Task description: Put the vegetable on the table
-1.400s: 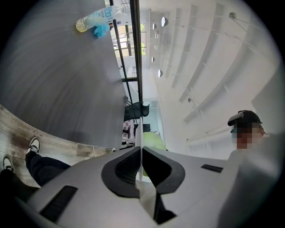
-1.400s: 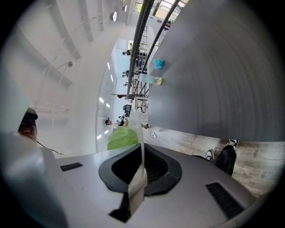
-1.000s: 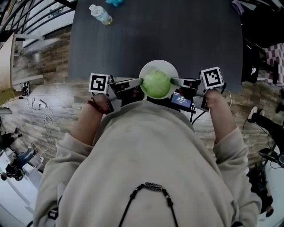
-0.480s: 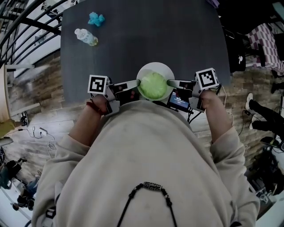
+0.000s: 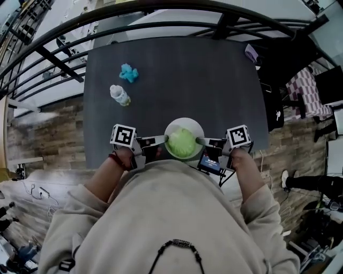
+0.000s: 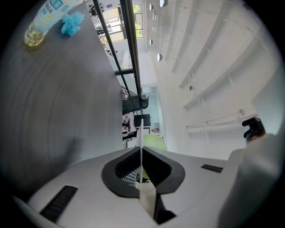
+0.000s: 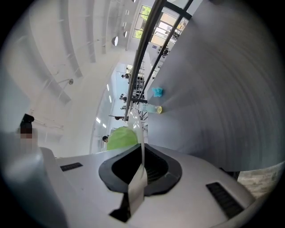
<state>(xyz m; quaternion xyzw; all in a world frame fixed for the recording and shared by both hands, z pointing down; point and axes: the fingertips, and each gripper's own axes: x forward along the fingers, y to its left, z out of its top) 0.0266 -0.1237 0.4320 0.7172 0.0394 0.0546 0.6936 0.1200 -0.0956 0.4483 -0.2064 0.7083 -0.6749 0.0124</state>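
Observation:
A round pale-green cabbage sits on a white plate over the near edge of the dark grey table. My left gripper is shut on the plate's left rim and my right gripper on its right rim. In the left gripper view the plate's rim runs edge-on between the jaws of the left gripper, with the cabbage behind. The right gripper view shows the same for the right gripper: rim, cabbage. Whether the plate rests on the table I cannot tell.
A plastic bottle lies on the table's left part, with a crumpled blue thing just beyond it. A black railing curves behind the table. Wooden floor lies to the left, bags and clutter to the right.
The plate with the cabbage stays gripped on both sides. The whole table has come into view, and the bottle and blue thing now sit closer to the plate.

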